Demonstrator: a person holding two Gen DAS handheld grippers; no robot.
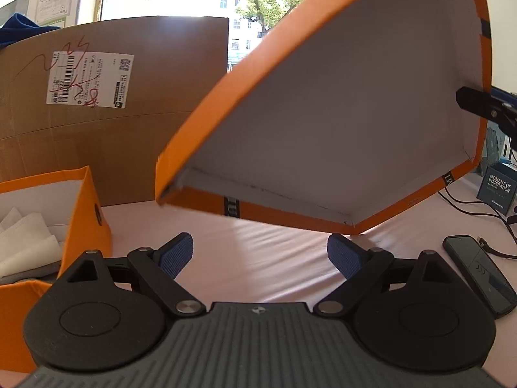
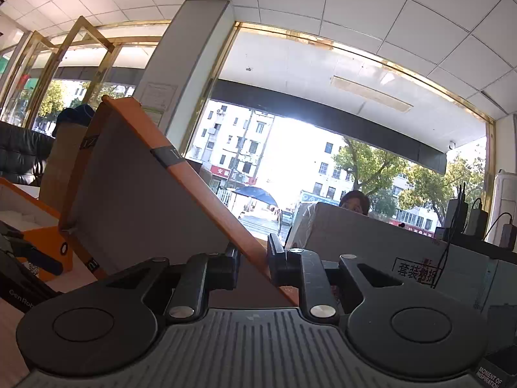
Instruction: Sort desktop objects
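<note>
Right gripper pinched the lid by its rim, tilted, probably to cover the box; left gripper waited spread.

pink tabletop, orange box, phone

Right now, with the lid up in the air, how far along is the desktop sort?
Early. Done: the orange box stands open with white paper inside. In hand: the right gripper is clamped on the rim of the orange lid, held tilted above the table; the left gripper is open and empty. Left: the black device and the dark blue carton sit unsorted on the table.
</note>
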